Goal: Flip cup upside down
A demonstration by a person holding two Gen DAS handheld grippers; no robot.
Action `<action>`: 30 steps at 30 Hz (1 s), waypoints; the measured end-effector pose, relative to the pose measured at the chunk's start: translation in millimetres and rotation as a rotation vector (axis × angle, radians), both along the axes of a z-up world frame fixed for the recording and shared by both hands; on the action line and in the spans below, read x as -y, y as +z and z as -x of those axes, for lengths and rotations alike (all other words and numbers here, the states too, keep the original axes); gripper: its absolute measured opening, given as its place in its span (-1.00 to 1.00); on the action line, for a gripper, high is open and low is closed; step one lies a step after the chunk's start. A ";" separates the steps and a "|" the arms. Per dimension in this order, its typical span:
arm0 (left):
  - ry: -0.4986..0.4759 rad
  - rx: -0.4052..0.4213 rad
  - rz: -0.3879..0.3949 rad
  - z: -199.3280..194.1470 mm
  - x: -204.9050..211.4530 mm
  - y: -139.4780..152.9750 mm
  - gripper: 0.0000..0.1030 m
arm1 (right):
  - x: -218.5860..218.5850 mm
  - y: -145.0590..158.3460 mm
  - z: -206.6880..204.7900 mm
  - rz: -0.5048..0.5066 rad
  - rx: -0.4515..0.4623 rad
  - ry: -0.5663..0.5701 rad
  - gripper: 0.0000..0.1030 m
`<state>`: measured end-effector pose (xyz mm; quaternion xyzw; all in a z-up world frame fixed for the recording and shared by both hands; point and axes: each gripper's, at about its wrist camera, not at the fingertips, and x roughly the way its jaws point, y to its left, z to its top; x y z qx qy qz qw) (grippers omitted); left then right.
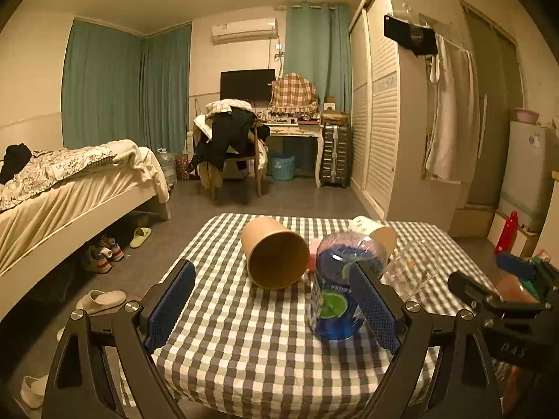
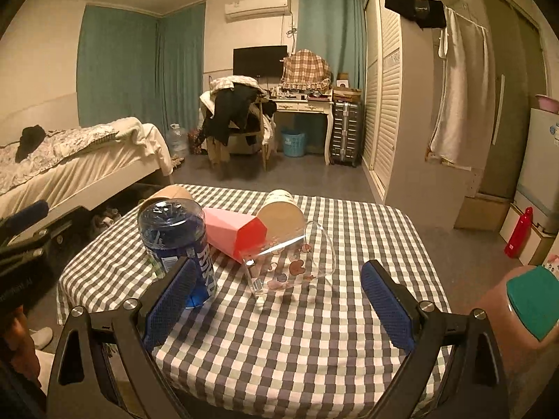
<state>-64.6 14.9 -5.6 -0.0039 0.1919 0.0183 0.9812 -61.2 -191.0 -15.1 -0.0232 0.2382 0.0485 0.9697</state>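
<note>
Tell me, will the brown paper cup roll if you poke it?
Probably: the brown paper cup lies on its side on the checked tablecloth. Its tapered shape suggests it would curve, not roll straight. It looks empty, so likely light.

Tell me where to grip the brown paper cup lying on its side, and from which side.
Grip the brown paper cup across its side walls near mid-body, coming with the left gripper from the near table edge. Its open mouth faces that gripper, and both curved sides look free.
</note>
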 end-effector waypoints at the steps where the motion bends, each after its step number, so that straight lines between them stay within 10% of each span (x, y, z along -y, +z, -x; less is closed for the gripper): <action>1: -0.004 -0.003 0.003 -1.1 -0.7 -2.1 0.80 | -0.6 -0.9 -2.0 0.000 -0.004 -0.004 0.86; 30: 0.031 -0.019 0.027 -7.3 -6.2 -12.6 1.00 | 1.4 -20.4 -12.4 0.016 -0.034 -0.046 0.99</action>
